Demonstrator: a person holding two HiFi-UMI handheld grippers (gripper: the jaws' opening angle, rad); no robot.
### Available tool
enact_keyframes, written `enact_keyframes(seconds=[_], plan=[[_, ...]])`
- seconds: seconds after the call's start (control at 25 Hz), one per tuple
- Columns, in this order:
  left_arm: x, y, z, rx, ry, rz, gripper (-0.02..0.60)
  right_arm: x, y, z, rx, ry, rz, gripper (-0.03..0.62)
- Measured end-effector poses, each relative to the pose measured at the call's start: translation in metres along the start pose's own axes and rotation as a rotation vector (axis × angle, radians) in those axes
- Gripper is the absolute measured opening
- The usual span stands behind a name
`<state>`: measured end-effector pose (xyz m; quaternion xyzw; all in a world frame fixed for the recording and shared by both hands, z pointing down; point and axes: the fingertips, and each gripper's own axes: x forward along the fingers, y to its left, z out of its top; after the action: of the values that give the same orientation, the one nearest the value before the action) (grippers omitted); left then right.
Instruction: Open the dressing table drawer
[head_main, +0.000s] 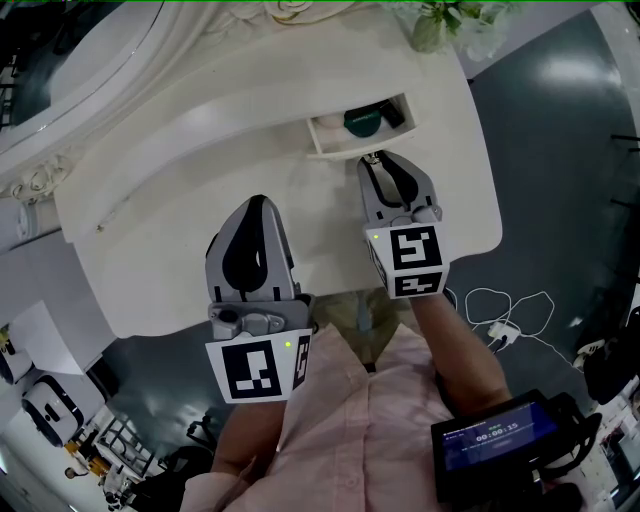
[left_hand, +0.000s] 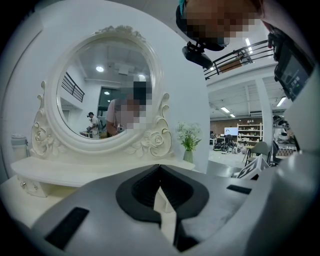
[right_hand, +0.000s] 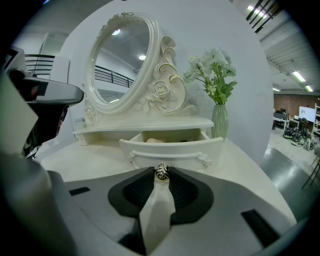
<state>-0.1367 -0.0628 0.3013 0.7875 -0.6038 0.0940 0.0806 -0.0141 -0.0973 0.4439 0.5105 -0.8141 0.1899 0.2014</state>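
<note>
White tabletop (head_main: 180, 210) lies under both grippers. Nearest, the left gripper (head_main: 258, 203) hovers clenched and empty. Just ahead, the right gripper (head_main: 374, 160) pinches the knob (right_hand: 161, 171) of the drawer (right_hand: 172, 149), which stands partly pulled out beneath the mirror (right_hand: 122, 60).

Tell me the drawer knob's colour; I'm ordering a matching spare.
The knob is silvery with dark grooves, clearest in the right gripper view.

The desk (head_main: 150, 260) is creamy white all over, as is its drawer (right_hand: 172, 150). The knob (right_hand: 161, 171) is silvery with dark rose-like swirls. The left tongs (head_main: 258, 202) and right tongs (head_main: 372, 160) are grey with black pads, and each bears black-and-white square markers. The flowers (right_hand: 212, 60) are white with green leaves, in a pale green vase (right_hand: 219, 122). The shirt (head_main: 370, 420) is pale pink and the floor (head_main: 560, 150) dark grey.
</note>
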Motion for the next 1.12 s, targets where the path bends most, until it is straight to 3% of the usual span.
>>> enact_keyframes(seconds=[1.12], plan=[[-0.0003, -0.0029, -0.0018, 0.003, 0.004, -0.003, 0.021, -0.0016, 0.0005, -0.0031, 0.003, 0.001, 0.005, 0.104]])
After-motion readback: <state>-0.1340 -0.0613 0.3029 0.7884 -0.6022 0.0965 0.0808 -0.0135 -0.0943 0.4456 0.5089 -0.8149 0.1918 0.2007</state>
